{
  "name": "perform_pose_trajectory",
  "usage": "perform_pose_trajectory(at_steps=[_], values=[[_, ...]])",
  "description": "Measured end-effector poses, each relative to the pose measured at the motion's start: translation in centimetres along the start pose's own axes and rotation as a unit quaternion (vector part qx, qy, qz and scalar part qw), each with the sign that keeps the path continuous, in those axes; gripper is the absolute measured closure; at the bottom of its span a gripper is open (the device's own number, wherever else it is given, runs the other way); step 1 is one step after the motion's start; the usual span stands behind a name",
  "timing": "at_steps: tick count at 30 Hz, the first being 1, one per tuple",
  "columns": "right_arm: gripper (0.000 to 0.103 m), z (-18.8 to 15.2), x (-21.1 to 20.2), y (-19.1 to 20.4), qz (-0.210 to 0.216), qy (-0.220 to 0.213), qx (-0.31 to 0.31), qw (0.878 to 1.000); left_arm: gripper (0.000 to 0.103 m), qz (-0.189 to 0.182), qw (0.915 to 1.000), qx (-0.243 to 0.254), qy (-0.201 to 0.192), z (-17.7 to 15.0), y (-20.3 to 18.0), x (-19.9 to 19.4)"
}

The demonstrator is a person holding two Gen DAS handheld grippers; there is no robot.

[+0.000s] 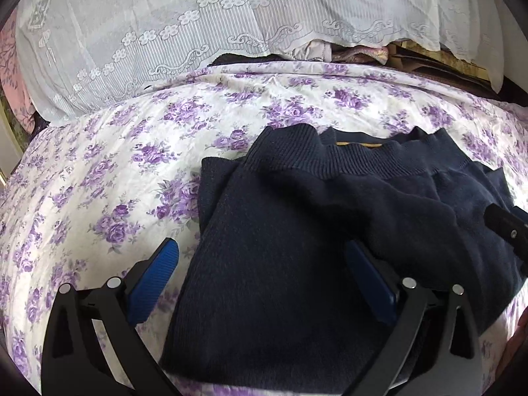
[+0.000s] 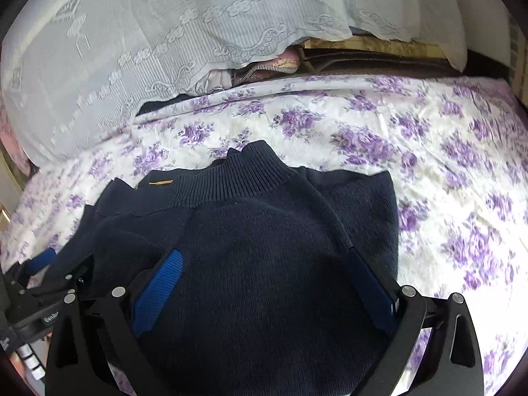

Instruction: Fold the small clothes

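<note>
While the dark navy knitted sweater (image 2: pixel 264 264) lies partly folded on the purple-flowered bedsheet (image 2: pixel 429 165), ribbed collar away from me, I've got both grippers spread w/ nothing pinched: left hand-held gripper (image 1: pixel 260 283) straddles one side, right hand-held gripper (image 2: pixel 264 290) the middle, prob. to press the fold flat.

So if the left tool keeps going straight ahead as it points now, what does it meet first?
Probably the navy sweater: it already lies between the open left tool fingers, its ribbed collar ahead. Past that, floral bedsheet. Depth is unclear.

navy knit sweater (image 2: pixel 264 264), folded, on bedsheet (image 2: pixel 445 171)
</note>
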State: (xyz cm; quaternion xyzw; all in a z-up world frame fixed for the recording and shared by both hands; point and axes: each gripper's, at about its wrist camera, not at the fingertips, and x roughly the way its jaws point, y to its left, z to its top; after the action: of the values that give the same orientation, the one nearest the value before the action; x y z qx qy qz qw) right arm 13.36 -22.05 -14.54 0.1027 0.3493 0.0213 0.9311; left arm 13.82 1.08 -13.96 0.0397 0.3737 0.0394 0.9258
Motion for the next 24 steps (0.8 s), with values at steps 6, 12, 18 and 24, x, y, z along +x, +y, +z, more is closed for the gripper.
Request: perform_pose_trajectory(at_steps=[6,12,18,24], values=[[0.003,-1.6,-2.7,-0.7,0.024,-0.011,0.002,1.0,0.004,-0.011,0.9999,-0.005,-0.001,-1.5,0.1,-1.5],[0.003,-3.0,-5.5,-3.2,0.034,-0.028,0.046,0.998,0.005,0.0,0.9999,0.009,-0.012,-2.9,-0.6,-3.3],[0.003,-4.7,-5.7,-7.6,0.082,0.01,0.142,0.986,0.004,0.009,0.9997,0.019,-0.014,-4.3,-1.0,-4.6],[0.003,-5.6,-5.6,-10.0,0.147,0.028,0.192,0.97,0.004,0.01,0.9994,0.029,-0.014,-5.8,-1.5,-6.1]])
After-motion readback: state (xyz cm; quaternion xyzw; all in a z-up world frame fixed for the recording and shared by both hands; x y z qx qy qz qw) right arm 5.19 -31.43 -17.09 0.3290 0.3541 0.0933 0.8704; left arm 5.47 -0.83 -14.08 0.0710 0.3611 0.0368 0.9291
